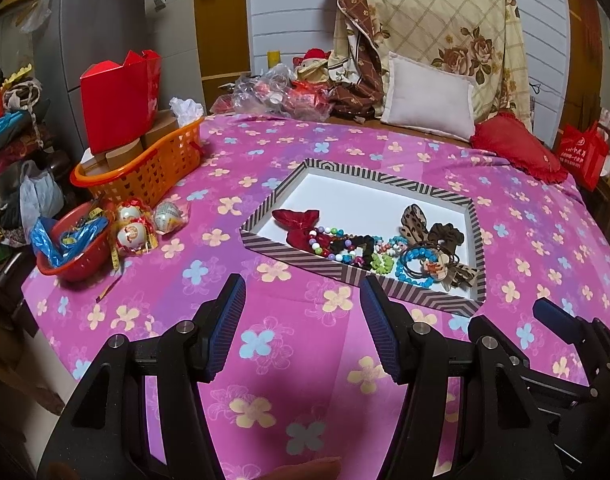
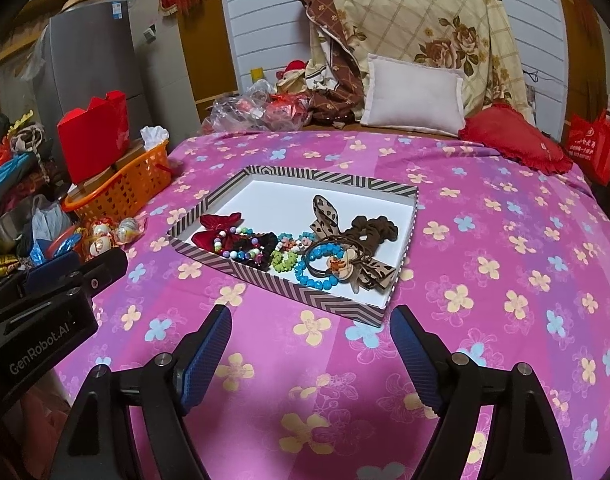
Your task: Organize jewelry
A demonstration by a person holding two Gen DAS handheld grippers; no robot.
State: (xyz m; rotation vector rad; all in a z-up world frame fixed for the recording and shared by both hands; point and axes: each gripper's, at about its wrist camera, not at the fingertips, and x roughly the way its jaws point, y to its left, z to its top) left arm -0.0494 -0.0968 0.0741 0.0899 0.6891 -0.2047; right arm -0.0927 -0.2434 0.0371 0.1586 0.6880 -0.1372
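- The jewelry sits in a shallow striped tray with a white floor, lying on the bed's pink flowered sheet, all bunched along the tray's near edge.
- In there: a red velvet bow at about 9 o'clock in the tray, a multicolour bead bracelet touching it, a black scrunchie, a green bead piece, a blue bead bracelet, a leopard-print bow and a brown scrunchie over at 3 o'clock.
- Left claw is spread wide, nothing in it, hanging over the sheet just short of the tray.
- Right claw is the same deal: spread, empty, near the tray's front corner.
- Outward from there: orange basket with a red box at 10 o'clock, white pillow and red cushion up at the headboard end.
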